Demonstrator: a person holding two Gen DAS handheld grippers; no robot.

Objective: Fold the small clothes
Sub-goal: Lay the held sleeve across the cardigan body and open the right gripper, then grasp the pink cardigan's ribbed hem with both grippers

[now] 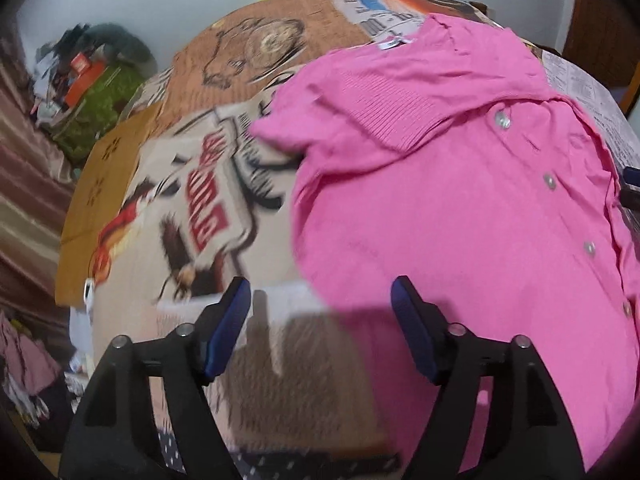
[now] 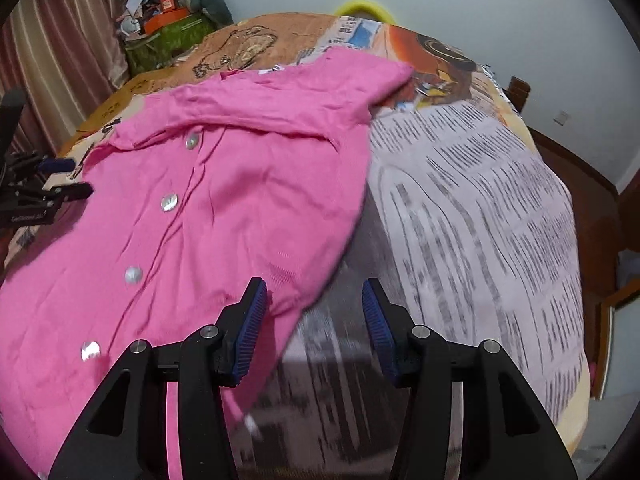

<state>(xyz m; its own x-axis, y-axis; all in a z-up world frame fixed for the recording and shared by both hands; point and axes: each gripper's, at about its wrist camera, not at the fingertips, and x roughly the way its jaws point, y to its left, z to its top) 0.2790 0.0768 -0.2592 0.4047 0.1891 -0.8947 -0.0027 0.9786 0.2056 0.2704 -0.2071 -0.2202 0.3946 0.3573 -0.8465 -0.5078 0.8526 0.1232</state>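
A small pink buttoned cardigan (image 1: pixel 460 208) lies spread on a table covered with newspapers (image 1: pixel 208 200). One sleeve with a ribbed cuff is folded across its top. My left gripper (image 1: pixel 320 292) is open and empty, hovering over the cardigan's left edge. In the right wrist view the cardigan (image 2: pixel 224 208) fills the left side. My right gripper (image 2: pixel 314 294) is open and empty over the cardigan's right hem edge. The left gripper's fingers (image 2: pixel 60 178) show at the far left of that view.
Printed newspaper (image 2: pixel 480 220) covers the table to the right of the cardigan. A yellow object (image 2: pixel 364 7) sits beyond the far table edge. A cluttered green pile (image 2: pixel 168 36) stands at the back left by striped curtains. Wooden furniture (image 2: pixel 612 300) stands to the right.
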